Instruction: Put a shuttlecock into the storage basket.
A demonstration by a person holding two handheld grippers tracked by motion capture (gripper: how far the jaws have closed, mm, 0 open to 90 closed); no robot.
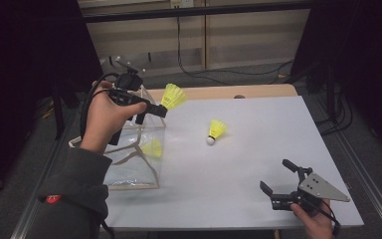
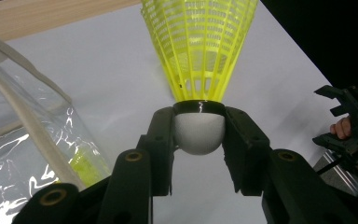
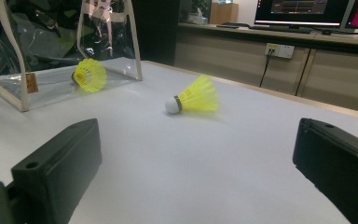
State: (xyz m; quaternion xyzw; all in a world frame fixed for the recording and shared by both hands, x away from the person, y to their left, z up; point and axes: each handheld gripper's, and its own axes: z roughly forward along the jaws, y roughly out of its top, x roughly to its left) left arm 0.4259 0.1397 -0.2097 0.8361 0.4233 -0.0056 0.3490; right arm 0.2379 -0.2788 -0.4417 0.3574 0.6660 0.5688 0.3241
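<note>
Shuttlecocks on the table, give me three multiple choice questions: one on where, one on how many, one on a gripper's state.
1. Where does the free shuttlecock lie?
A. on the white table
B. on the floor
C. on a monitor

2. How many yellow shuttlecocks are there?
A. one
B. three
C. five

3. What is the left gripper doing?
A. hanging open
B. gripping a shuttlecock's white cork
C. gripping a cable

Answers: 1 A, it rests mid-table. 2 B, one held, one free, one in the clear bag. 3 B, jaws pinch the cork.

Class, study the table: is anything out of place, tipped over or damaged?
Nothing looks damaged. One yellow shuttlecock lies tipped on its side on the white table, outside the clear bag that already holds another. The left gripper holds a third by its cork.
</note>
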